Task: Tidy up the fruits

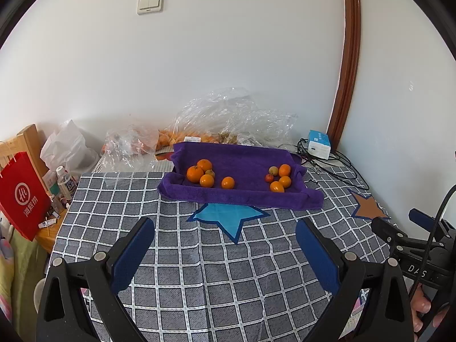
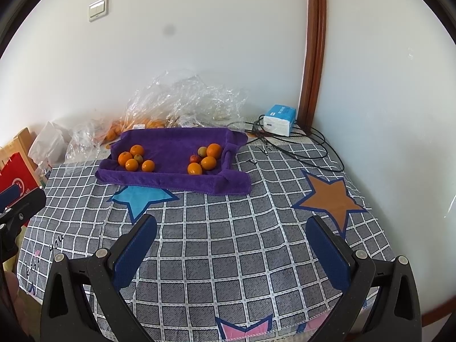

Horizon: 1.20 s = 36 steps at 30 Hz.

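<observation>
Hovering wide open and empty, both hand-held grippers (image 1: 225, 228) (image 2: 231, 225) face bare tablecloth (image 2: 228, 242) before the purple towel's (image 2: 176, 182) edge.

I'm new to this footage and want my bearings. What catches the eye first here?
A purple towel near the far edge of the checked tablecloth, holding oranges in two clusters, left and right. Crumpled clear bags sit behind it against the wall. Both tools, left and right, hang open above the cloth, short of the towel.

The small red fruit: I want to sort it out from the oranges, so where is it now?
The small red fruit lies on the purple towel, at the left edge of the right-hand pile, touching the oranges in both views.
</observation>
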Each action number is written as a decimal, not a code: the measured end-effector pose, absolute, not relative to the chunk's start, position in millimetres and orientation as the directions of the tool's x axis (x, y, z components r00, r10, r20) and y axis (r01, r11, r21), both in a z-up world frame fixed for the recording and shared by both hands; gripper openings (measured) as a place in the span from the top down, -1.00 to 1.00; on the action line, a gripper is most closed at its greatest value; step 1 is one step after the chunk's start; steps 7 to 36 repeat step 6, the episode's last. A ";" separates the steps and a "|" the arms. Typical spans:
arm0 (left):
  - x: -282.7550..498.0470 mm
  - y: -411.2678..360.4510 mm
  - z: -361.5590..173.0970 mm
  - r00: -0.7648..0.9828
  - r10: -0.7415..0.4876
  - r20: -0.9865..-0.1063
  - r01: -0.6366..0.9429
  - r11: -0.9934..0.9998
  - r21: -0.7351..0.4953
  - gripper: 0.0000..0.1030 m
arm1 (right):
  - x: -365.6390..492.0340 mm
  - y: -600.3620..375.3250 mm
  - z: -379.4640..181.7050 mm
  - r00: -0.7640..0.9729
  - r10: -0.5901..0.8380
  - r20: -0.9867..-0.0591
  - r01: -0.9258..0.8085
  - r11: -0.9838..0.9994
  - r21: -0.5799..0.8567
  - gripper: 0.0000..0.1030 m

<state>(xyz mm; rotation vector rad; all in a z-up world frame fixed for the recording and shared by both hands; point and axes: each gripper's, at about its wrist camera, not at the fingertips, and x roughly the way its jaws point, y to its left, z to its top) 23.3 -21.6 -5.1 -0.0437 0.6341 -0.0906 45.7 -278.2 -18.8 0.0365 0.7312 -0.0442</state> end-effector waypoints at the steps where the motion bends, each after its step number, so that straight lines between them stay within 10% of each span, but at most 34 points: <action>1: 23.5 -21.0 -5.3 0.802 -0.098 -0.589 0.070 0.995 -0.069 -0.95 | 45.6 -278.2 -18.8 0.744 -0.028 -0.668 0.053 0.998 0.017 -0.99; 36: 24.0 -19.8 -6.1 0.807 -0.085 -0.584 0.069 0.996 -0.050 -0.95 | 46.3 -279.5 -18.6 0.744 -0.029 -0.668 0.054 0.998 0.016 -0.99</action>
